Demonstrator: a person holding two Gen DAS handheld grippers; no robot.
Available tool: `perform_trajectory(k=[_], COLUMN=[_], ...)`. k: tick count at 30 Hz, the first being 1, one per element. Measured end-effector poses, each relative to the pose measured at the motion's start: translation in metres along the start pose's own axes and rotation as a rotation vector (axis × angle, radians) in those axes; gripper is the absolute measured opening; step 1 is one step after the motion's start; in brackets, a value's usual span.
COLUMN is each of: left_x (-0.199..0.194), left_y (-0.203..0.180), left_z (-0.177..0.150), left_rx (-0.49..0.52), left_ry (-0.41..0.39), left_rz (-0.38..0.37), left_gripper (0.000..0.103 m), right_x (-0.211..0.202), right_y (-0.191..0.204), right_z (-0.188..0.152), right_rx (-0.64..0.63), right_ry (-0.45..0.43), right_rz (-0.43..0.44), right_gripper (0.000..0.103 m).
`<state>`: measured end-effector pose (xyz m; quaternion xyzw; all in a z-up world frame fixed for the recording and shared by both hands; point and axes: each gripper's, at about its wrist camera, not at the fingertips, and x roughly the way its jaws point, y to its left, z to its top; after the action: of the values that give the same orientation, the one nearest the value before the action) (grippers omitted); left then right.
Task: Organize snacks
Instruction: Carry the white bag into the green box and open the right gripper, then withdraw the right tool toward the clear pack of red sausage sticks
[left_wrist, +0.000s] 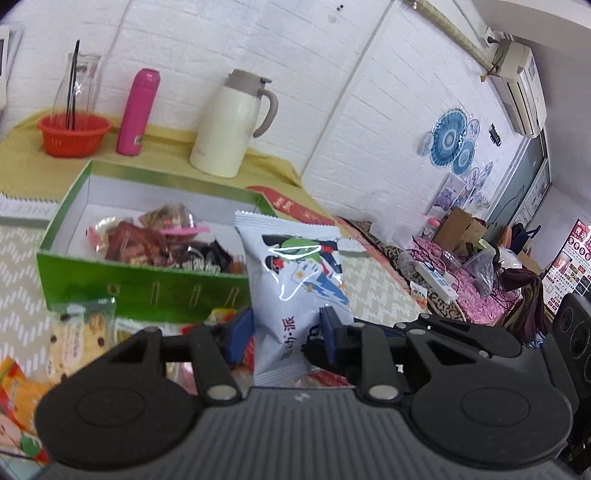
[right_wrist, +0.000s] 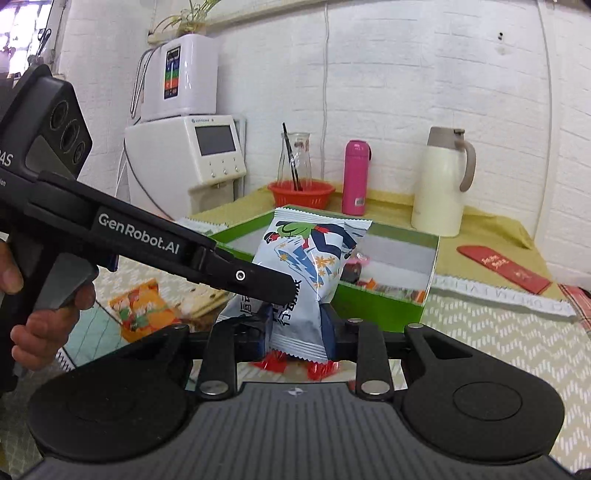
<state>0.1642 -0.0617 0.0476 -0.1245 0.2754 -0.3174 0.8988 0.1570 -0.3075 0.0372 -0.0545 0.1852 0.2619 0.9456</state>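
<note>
A white and blue snack packet with a skier picture stands upright between the blue pads of my left gripper, which is shut on its lower half. In the right wrist view a packet with the same print is pinched at its waist by my right gripper, lifted off the table. The left gripper reaches in from the left, its fingertip against that packet's left edge. I cannot tell whether this is one packet or two. Behind it, the open green box holds several wrapped snacks.
Loose snack packets lie on the patterned mat in front of the box. Behind it stand a cream jug, a pink bottle and a red basket. A red envelope lies to the right. A person's hand holds the left gripper's handle.
</note>
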Motion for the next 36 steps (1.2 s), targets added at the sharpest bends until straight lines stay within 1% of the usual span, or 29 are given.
perform_trajectory(k=[5,10,15,18,24,25,26,27,28,29,31,32,35,36], left_x=[0.019,0.053,0.090,0.113,0.150,0.154,0.158,0.159,0.156,0.151,0.141,0.137,0.125,0.121], left_y=[-0.002,0.010,0.027,0.036,0.055,0.057,0.060,0.062,0.064,0.066,0.065,0.064,0.059,0.058], left_z=[0.031,0.052,0.065,0.068,0.074,0.075,0.075,0.076,0.076,0.076,0.078,0.079,0.080,0.079], left_rx=[0.034,0.027,-0.011,-0.025,-0.050,-0.045,-0.043,-0.047,-0.052,-0.054,-0.047,-0.038,-0.003,0.006], left_ry=[-0.033,-0.010,0.029,0.061,0.112,0.125,0.133,0.128,0.115,0.097,0.088,0.083,0.059,0.055], left_rz=[0.016,0.022,0.023,0.036,0.060,0.071,0.090,0.111,0.124,0.119,0.089,0.084,0.112,0.121], left_gripper=[0.025,0.025,0.025,0.025,0.025,0.026,0.028,0.047,0.059,0.064,0.064,0.064,0.065,0.068], right_x=[0.017,0.041,0.066,0.082,0.113,0.119,0.126,0.130,0.132,0.133,0.130,0.128,0.125,0.124], right_y=[-0.018,-0.041,-0.062,-0.074,-0.088,-0.090,-0.091,-0.089,-0.086,-0.084,-0.081,-0.082,-0.083,-0.082], right_z=[0.018,0.024,0.023,0.022,0.020,0.021,0.021,0.022,0.023,0.023,0.023,0.023,0.021,0.020], right_rx=[0.027,0.098,0.175,0.218,0.235,0.234,0.223,0.192,0.164,0.134,0.100,0.096,0.101,0.102], right_ry=[-0.055,-0.056,-0.023,0.015,0.090,0.105,0.117,0.121,0.124,0.123,0.111,0.110,0.105,0.107], right_rz=[-0.026,-0.036,-0.045,-0.045,-0.066,-0.072,-0.075,-0.078,-0.092,-0.114,-0.125,-0.121,-0.116,-0.119], right_gripper=[0.050,0.050,0.049,0.050,0.050,0.051,0.051,0.051,0.057,0.066,0.077,0.077,0.077,0.078])
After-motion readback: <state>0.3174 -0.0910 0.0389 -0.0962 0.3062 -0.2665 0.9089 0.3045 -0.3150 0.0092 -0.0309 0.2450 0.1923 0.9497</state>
